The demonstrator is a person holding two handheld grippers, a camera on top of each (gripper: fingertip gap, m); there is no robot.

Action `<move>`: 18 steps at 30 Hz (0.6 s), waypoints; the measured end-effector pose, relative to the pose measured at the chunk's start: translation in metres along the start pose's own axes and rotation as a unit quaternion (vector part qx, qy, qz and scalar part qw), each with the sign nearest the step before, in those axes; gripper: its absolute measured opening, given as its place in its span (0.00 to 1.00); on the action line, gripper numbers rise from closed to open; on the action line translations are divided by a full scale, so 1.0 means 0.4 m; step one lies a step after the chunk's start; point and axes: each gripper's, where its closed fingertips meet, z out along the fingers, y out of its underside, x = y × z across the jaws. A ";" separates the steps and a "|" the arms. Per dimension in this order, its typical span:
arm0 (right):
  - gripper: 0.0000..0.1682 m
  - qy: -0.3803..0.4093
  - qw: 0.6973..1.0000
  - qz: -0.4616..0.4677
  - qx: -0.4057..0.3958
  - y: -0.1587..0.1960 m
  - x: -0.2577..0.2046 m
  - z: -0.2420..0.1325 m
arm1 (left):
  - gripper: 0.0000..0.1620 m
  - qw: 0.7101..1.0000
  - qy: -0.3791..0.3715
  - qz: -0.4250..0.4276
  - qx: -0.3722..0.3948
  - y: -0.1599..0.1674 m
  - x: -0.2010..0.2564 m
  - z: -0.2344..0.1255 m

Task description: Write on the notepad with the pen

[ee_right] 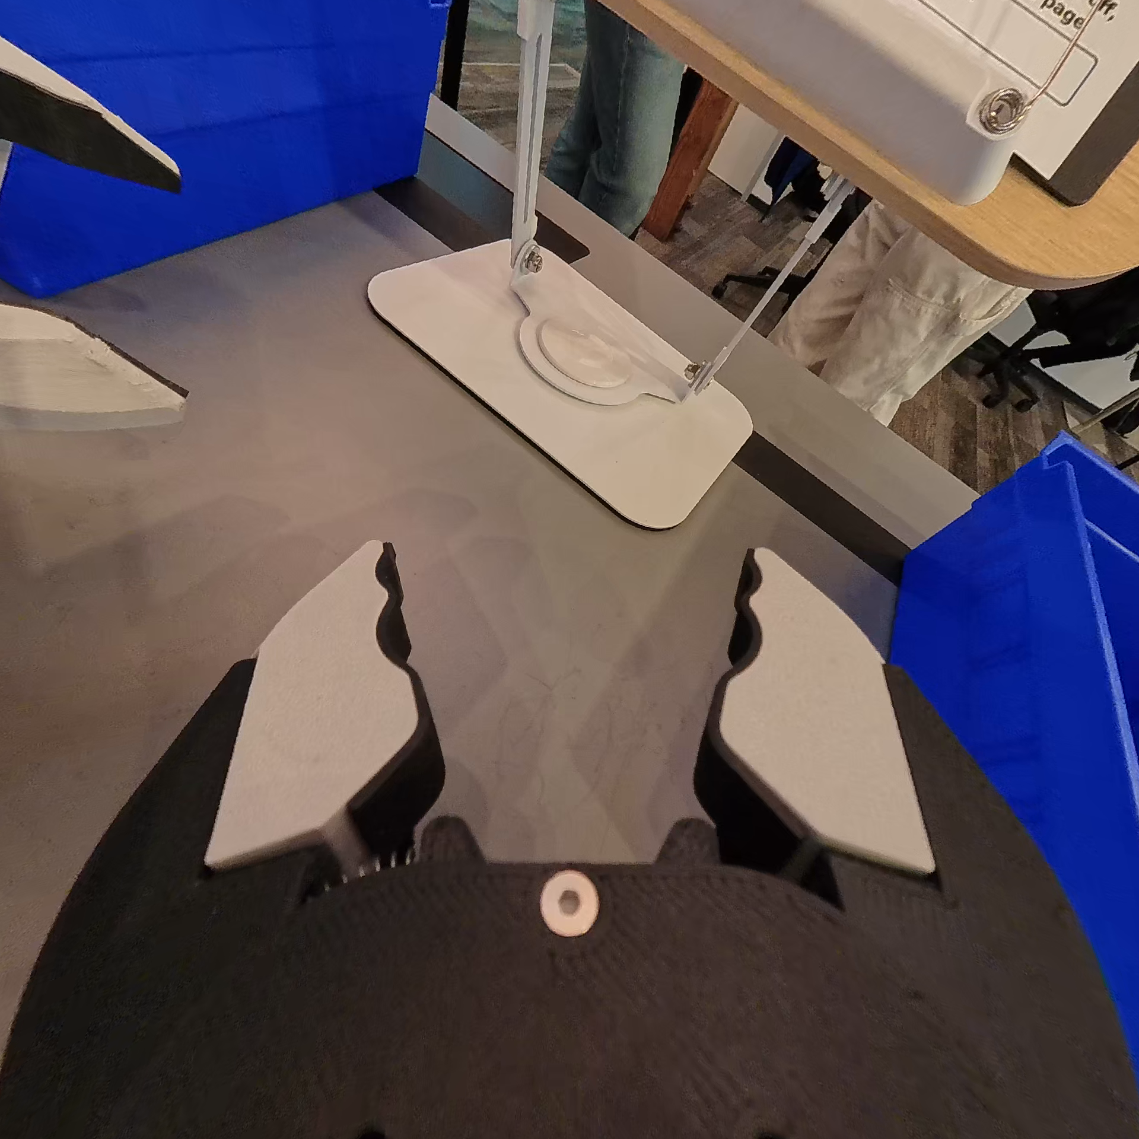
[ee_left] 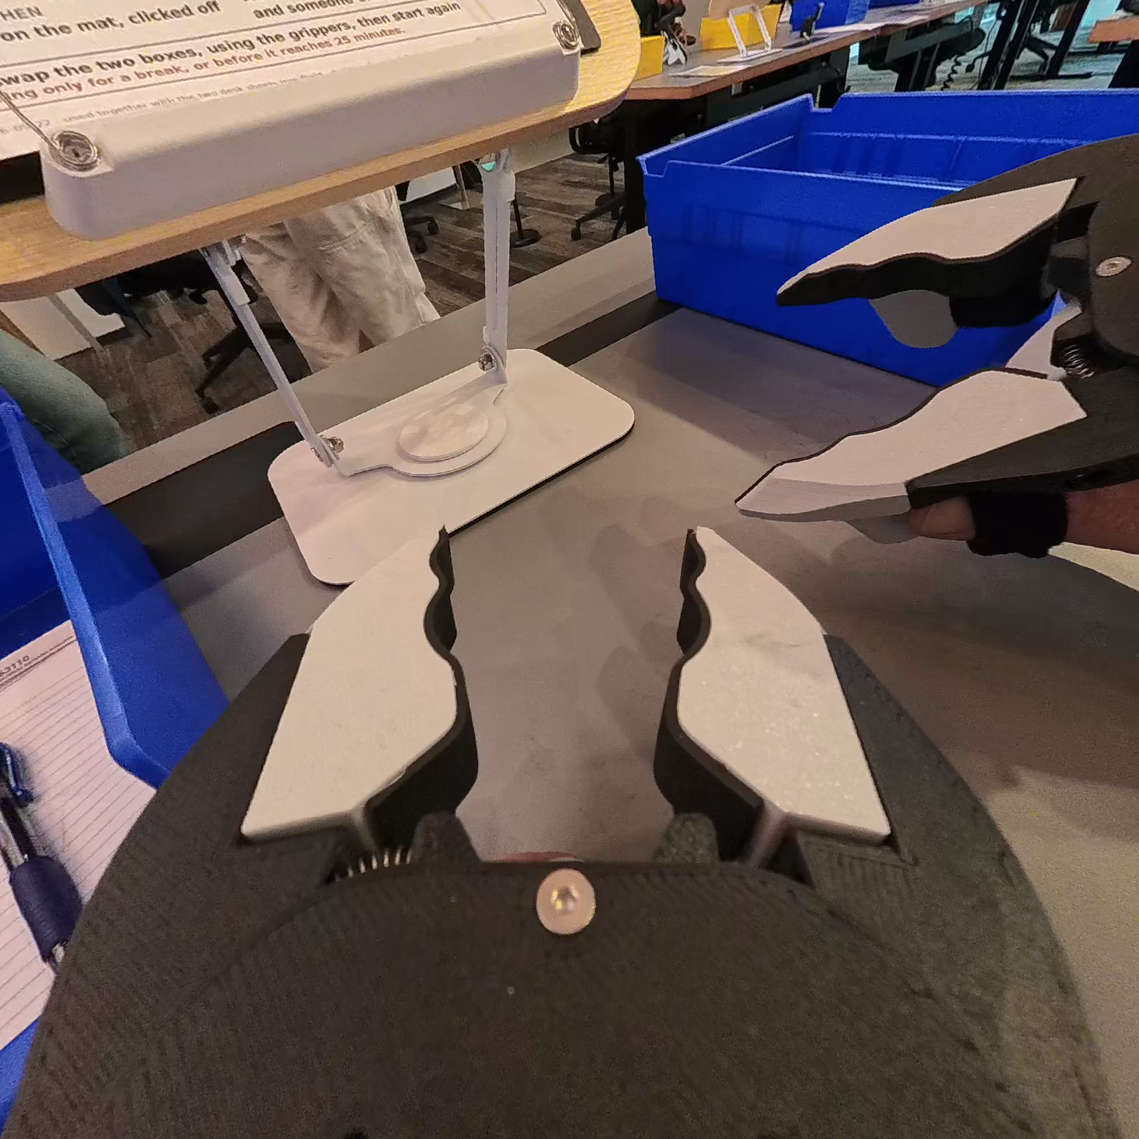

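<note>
Both hand-held grippers, left hand-held gripper and right hand-held gripper, are hovering spread wide and empty over the grey table; pen is lying on the notepad.

Printed instruction sheet on the stand — small print heads the notepad.

A dull grey table top is seen under black gripper bodies with pale grey finger plates: the left gripper and the right gripper. Bright blue plastic bins are shown at both sides. A white metal stand base carries a light wood-grain board. White, thinly ruled notepad paper bears a dark blue pen.
</note>
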 end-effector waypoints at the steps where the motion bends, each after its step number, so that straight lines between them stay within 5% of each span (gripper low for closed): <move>1: 0.62 0.000 1.000 0.000 0.000 0.000 0.000 0.000 | 0.43 1.000 0.000 0.000 -0.001 0.000 0.000 0.000; 18: 0.62 0.000 1.000 -0.003 -0.003 0.002 -0.003 0.001 | 0.43 1.000 -0.001 0.001 0.000 0.000 0.000 0.000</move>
